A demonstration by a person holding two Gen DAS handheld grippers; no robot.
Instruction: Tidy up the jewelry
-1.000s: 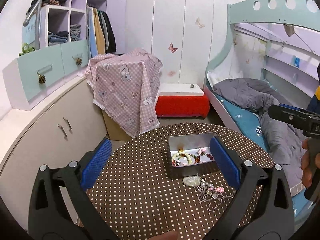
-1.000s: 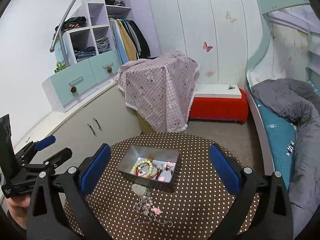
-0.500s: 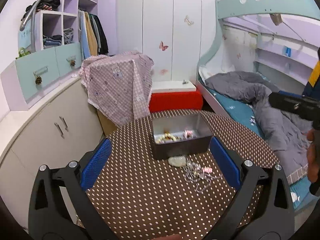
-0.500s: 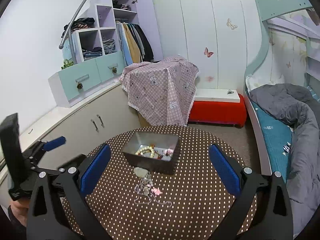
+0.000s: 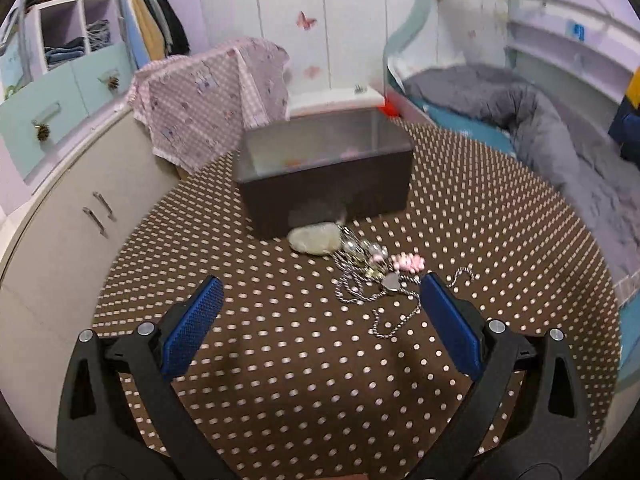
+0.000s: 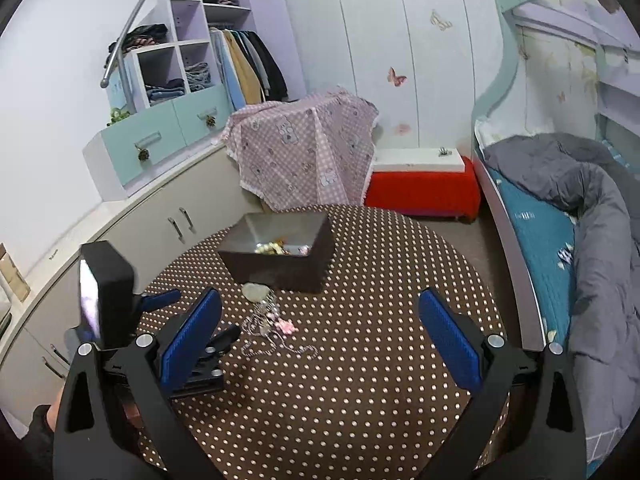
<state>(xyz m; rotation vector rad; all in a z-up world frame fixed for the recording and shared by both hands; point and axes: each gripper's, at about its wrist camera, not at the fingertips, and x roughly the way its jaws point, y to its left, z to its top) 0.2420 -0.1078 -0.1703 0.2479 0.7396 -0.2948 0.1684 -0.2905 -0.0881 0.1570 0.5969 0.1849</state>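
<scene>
A dark rectangular box (image 5: 326, 178) (image 6: 280, 256) stands on the round polka-dot table (image 5: 280, 360) (image 6: 360, 360) with beaded jewelry inside. In front of it lie a pale oval stone (image 5: 315, 237) (image 6: 255, 291) and a tangle of silver chains with pink charms (image 5: 376, 276) (image 6: 272, 326). My left gripper (image 5: 318, 322) is open and empty, low over the table just short of the chains; it also shows in the right wrist view (image 6: 160, 320). My right gripper (image 6: 320, 330) is open and empty, higher and further back.
Cream cabinets (image 6: 160, 220) curve along the left. A pink checked cloth (image 6: 308, 156) covers something behind the table. A red bench (image 6: 424, 192) and a bed with a grey duvet (image 6: 592, 208) are at the right.
My left gripper has dropped and moved forward toward the box and chains. My right gripper has lowered slightly. The jewelry has not moved.
</scene>
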